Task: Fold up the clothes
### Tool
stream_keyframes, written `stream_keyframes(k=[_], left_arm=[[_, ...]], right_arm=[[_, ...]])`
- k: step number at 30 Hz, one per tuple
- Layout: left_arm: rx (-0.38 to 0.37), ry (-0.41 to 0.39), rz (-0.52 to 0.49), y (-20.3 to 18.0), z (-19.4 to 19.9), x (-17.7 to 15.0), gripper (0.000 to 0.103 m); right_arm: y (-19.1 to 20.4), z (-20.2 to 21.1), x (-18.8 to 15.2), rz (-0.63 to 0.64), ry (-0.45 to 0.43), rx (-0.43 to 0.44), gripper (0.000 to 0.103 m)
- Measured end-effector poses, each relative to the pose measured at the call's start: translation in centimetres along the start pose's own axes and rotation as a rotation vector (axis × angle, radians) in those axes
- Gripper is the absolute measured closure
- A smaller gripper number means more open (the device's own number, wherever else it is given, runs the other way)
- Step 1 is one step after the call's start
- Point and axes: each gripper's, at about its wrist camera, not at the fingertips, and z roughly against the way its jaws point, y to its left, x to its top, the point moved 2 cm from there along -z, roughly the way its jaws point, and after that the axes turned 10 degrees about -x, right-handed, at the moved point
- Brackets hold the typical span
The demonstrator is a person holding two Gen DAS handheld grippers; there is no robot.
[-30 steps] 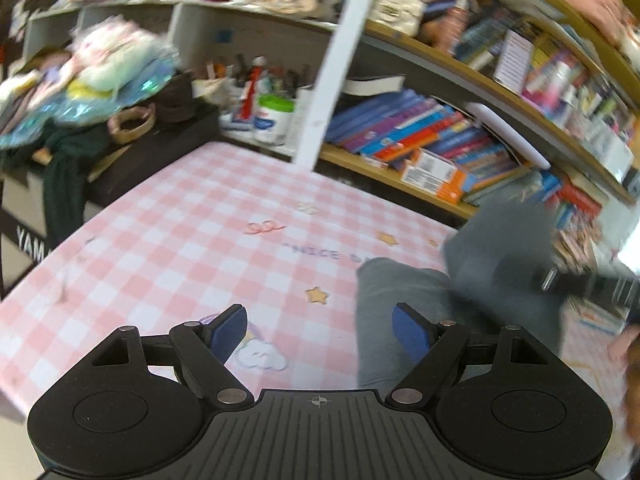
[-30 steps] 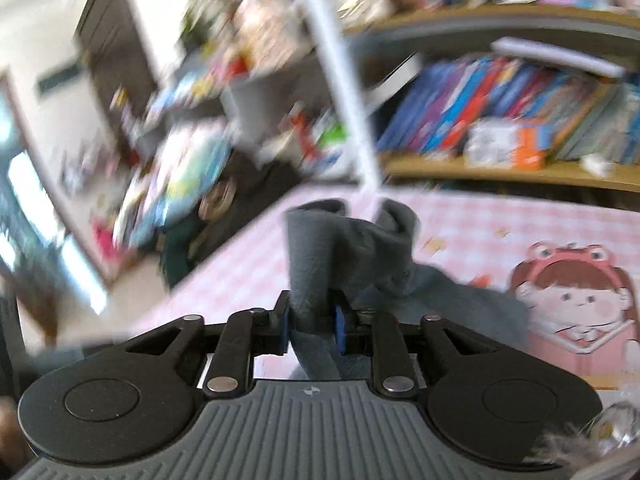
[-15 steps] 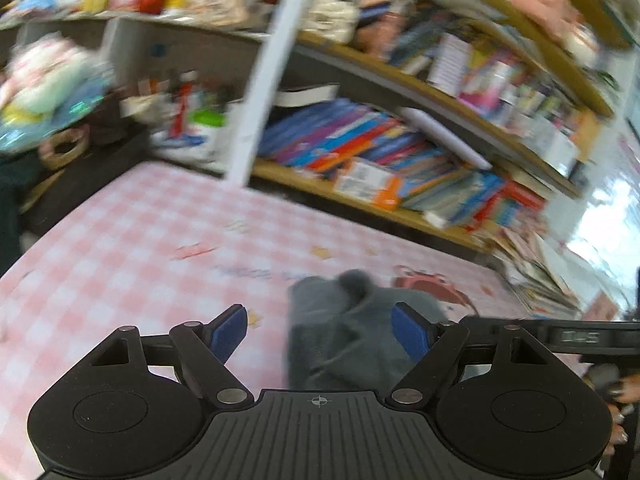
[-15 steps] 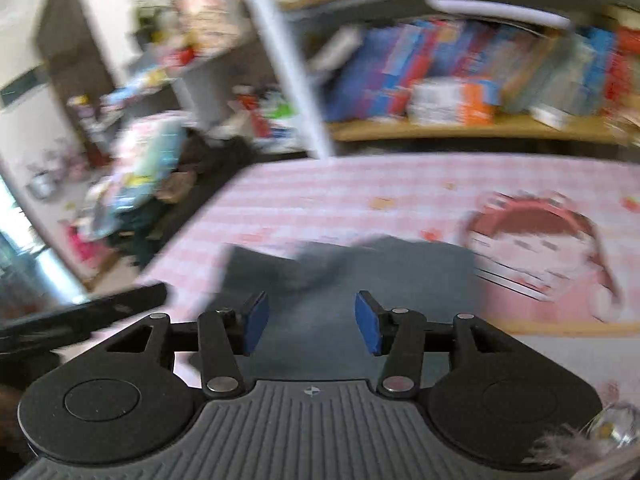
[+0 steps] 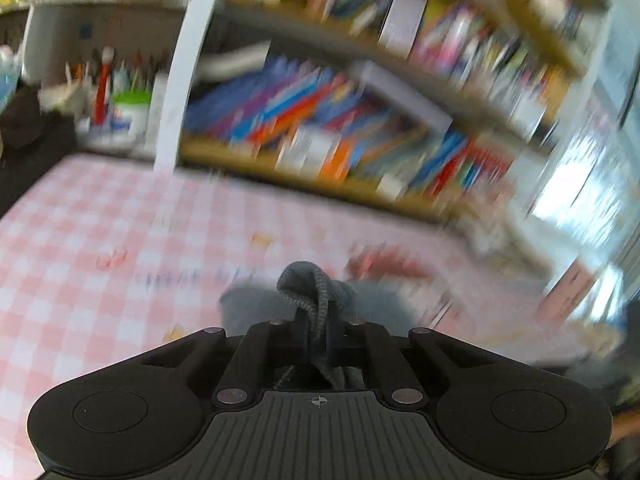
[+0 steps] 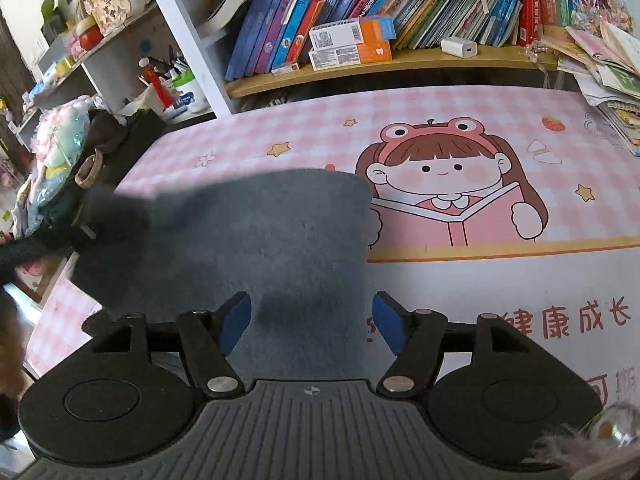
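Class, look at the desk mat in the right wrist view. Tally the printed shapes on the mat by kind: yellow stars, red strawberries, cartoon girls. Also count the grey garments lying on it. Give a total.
Yellow stars: 3
Red strawberries: 1
Cartoon girls: 1
Grey garments: 1
Total: 6

Two wrist cameras, each looking forward along its own fingers, low over the bench.

The left view sits close above the pink checked bench (image 5: 100, 216), facing the bookshelf (image 5: 320, 128); it is motion-blurred. The right view looks down more steeply and sharply at the bench (image 6: 520, 300) from near, facing the same bookshelf (image 6: 360, 20). Both share the grey garment (image 5: 320, 292) (image 6: 280, 232), the bench and the shelf's books.
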Motion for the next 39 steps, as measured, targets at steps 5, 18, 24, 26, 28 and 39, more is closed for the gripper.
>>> stream_keyframes(k=[5, 18, 24, 26, 28, 39], left_arm=[[0.055, 0.013, 0.125, 2.4, 1.2, -1.0, 0.096], [0.145, 0.032, 0.358, 6.7, 1.4, -4.9, 0.026], [0.054, 0.029, 0.488, 7.6, 1.2, -6.2, 0.073], [0.019, 0.006, 0.438, 6.8, 1.6, -5.3, 0.089], [-0.014, -0.030, 0.365, 5.7, 2.3, -4.0, 0.093], [0.069, 0.029, 0.458, 8.9, 0.4, -6.2, 0.087]], right_arm=[[0.0, -0.4, -0.1, 0.002, 0.013, 0.006, 0.035], [0.7, -1.5, -0.2, 0.011, 0.060, 0.020, 0.035], [0.3, -1.8, -0.1, -0.021, 0.066, 0.019, 0.035], [0.4, -1.8, -0.1, -0.017, 0.065, 0.020, 0.035], [0.4, -1.7, -0.1, -0.014, 0.065, 0.021, 0.035], [0.4, -1.8, -0.2, -0.024, 0.071, 0.031, 0.035]])
